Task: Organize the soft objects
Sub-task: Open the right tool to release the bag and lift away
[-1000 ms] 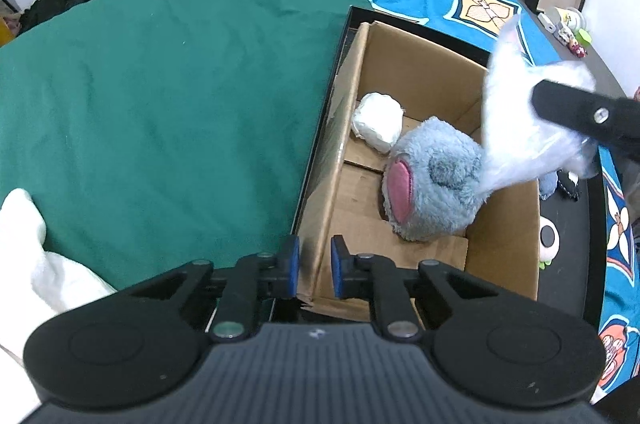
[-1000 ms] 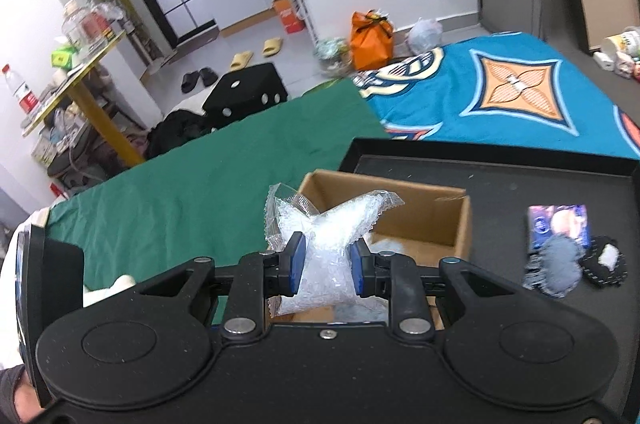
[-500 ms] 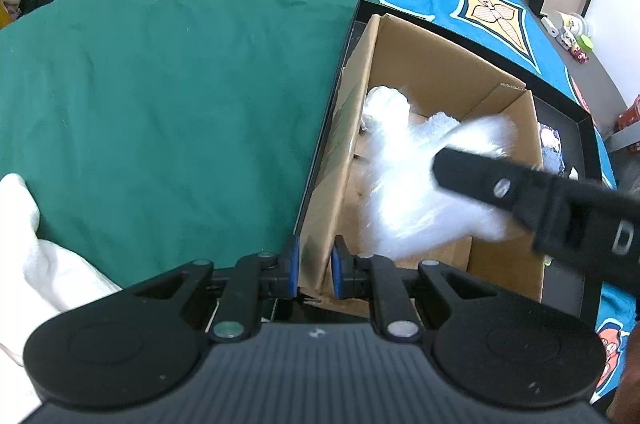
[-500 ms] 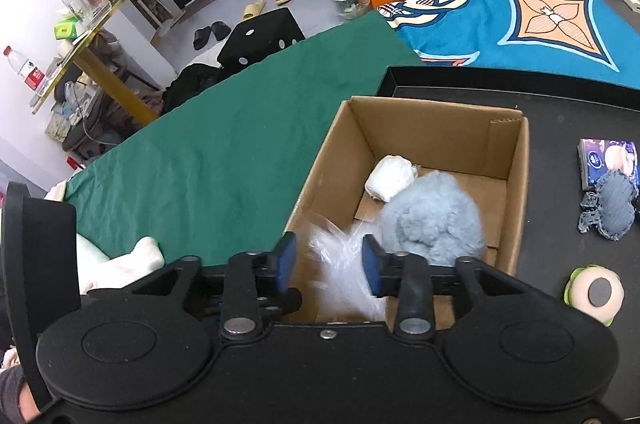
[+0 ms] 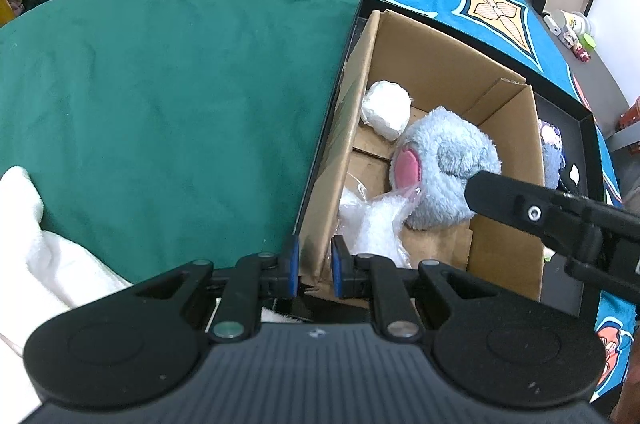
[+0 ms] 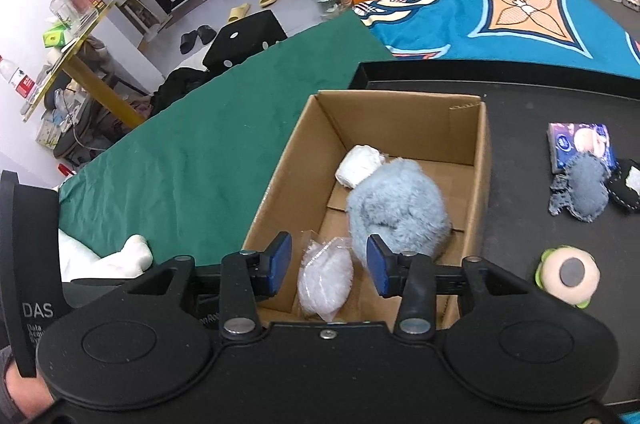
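Clear bag (image 6: pixel 325 282) now lies loose in cardboard box (image 6: pixel 404 115), dropped from opening right gripper (image 6: pixel 329 266); left gripper (image 5: pixel 314 261) still pinches box wall.

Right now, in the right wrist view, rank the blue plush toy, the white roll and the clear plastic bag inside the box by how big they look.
1. Blue plush toy, clearly the largest.
2. Clear plastic bag. It lies nearest the camera, so its lead over the roll is unsure.
3. White roll, farthest back.
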The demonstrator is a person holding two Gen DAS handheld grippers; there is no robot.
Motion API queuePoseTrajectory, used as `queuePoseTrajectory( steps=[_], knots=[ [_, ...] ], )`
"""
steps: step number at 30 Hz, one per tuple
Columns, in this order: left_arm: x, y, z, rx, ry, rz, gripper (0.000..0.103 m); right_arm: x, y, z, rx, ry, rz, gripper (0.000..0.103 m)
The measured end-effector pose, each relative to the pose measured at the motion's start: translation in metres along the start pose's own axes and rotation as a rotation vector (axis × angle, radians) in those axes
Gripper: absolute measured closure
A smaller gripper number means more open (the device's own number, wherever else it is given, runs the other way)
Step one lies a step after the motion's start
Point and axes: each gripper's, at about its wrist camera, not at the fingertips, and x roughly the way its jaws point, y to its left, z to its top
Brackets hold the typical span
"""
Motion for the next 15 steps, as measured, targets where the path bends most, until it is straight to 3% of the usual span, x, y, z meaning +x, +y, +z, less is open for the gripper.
queuePoseTrajectory(
  steps=[4, 10, 15],
  knots=[
    [-0.002, -0.004, 0.0, 0.015, -0.006, 0.012, 0.087, -0.007, -0.006, 0.0, 0.017, -0.006, -0.007, 0.045],
    [-0.004, -0.011, 0.0, 0.033, -0.003, 0.014, 0.08, -0.02, -0.017, 0.001, 0.035, -0.032, -0.018, 0.039],
    [-0.008, -0.015, 0.0, 0.03, -0.007, 0.016, 0.063, -0.031, -0.028, 0.0, 0.05, -0.062, -0.017, 0.031]
  ],
)
